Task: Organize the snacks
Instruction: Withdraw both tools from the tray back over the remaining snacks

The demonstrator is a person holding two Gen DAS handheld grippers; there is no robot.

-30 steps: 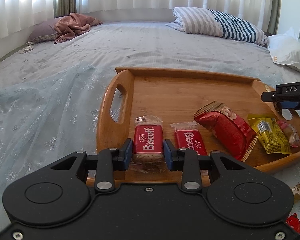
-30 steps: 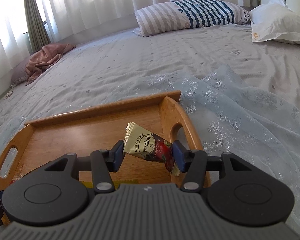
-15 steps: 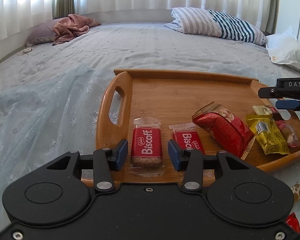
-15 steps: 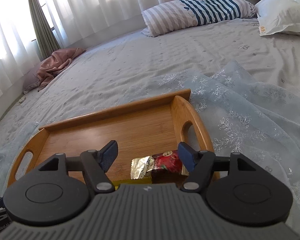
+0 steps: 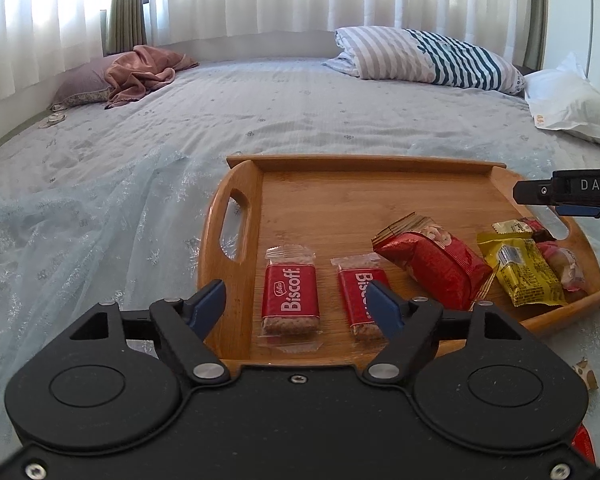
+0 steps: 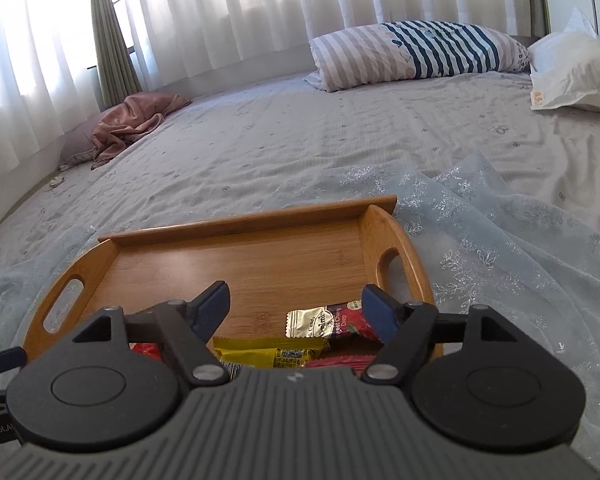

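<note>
Both your grippers are opening, left gripper (image 5: 296,300) freeing the Biscoff packet (image 5: 290,300), right gripper (image 6: 296,312) clear above the cherry candy (image 6: 332,320), lined along the wooden tray (image 5: 380,196).

Count: 1 tray (image 5: 236,272). 2 Biscoff packs (image 5: 290,298) (image 5: 358,300). 1 red pack (image 5: 436,268). 1 yellow pack (image 5: 524,272). 1 candy sachet (image 6: 332,322). 1 pink pack (image 5: 562,266), partly hidden. 3 pillows: striped (image 5: 428,58), white (image 5: 572,110), mauve (image 5: 82,86). 2 grippers (image 5: 296,306) (image 6: 296,308).
</note>
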